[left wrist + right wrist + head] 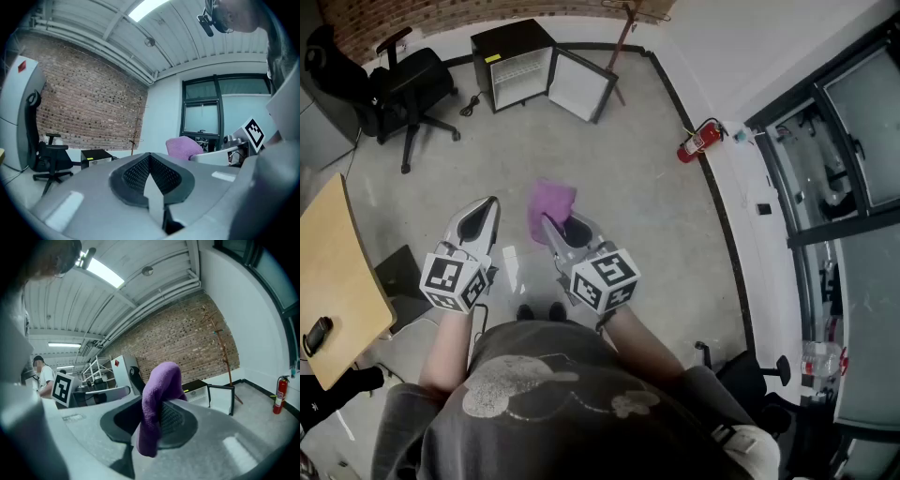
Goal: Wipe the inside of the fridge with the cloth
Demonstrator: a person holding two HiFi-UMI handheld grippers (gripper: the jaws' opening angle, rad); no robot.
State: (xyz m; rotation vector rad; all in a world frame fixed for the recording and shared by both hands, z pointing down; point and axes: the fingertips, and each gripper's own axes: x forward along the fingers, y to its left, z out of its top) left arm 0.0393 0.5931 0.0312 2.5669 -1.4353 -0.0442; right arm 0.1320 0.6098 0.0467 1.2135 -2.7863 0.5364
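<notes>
A small black fridge [525, 64] stands on the floor by the far wall, its door [581, 86] swung open to the right, white shelves showing inside. The same fridge [96, 157] [202, 391] appears small and distant in both gripper views. My right gripper [551, 230] is shut on a purple cloth [549, 208] [159, 399], which drapes over its jaws. My left gripper [487, 208] is held level beside it, shut and empty, its dark pads [151, 176] pressed together. Both grippers are well short of the fridge.
A black office chair [403, 89] stands left of the fridge. A wooden desk [328, 281] with a phone lies at my left. A red fire extinguisher [699, 141] sits by the right wall. A coat stand [623, 28] is behind the fridge door.
</notes>
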